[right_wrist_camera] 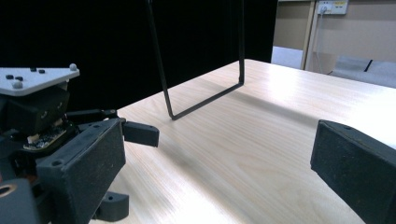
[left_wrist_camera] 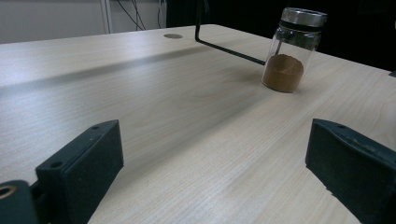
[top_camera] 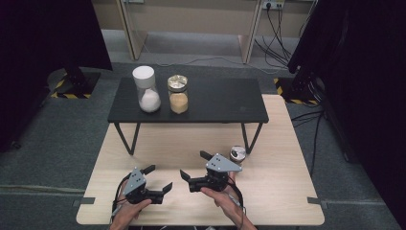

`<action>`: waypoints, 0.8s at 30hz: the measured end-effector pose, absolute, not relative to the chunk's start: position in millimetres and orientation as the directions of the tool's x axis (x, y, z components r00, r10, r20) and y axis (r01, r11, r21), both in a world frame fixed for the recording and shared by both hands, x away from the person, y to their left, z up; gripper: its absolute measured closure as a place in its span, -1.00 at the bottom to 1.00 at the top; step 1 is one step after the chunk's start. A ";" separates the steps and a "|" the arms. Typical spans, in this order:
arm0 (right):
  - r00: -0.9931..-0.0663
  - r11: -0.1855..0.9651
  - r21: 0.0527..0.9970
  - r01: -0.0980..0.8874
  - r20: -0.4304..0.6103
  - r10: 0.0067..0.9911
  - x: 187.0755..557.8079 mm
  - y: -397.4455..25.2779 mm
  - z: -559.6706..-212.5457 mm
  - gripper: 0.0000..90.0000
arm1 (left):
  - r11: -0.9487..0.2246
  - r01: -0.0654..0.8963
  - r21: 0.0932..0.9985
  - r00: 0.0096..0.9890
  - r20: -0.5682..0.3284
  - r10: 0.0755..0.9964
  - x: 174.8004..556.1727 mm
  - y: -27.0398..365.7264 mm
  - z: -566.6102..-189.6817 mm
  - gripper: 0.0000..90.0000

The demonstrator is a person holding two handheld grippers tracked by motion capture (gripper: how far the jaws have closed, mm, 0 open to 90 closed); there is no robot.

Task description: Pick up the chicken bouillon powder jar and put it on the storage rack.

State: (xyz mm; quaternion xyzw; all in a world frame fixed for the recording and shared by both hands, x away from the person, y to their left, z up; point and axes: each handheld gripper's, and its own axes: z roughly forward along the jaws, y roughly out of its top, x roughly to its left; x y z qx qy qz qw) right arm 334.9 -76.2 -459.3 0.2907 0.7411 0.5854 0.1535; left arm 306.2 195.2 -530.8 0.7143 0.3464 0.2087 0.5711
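While both pairs of jaws stood spread and empty, the small jar [left_wrist_camera: 293, 49] of brown powder stood upright on the surface [left_wrist_camera: 187, 140], ahead and right of the left gripper [top_camera: 156, 178], but nearer the right gripper [top_camera: 194, 165].

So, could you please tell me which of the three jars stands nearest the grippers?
The small jar of brown powder on the light wooden table, beside the right gripper; the other two stand up on the black shelf.
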 end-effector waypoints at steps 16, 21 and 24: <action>-0.783 0.175 0.946 0.272 0.112 0.612 328.4 -79.4 -481.6 -0.92 | -0.110 0.257 0.960 0.673 -0.096 0.733 306.2 195.0 -530.8 -0.92; -0.784 0.176 0.946 0.273 0.112 0.611 326.2 -80.7 -485.8 -0.92 | -0.112 0.257 0.960 0.674 -0.095 0.733 306.2 194.9 -530.7 -0.92; -0.784 0.180 0.944 0.276 0.113 0.610 324.7 -81.4 -488.7 -0.92 | -0.111 0.257 0.960 0.674 -0.095 0.733 306.1 194.9 -530.8 -0.92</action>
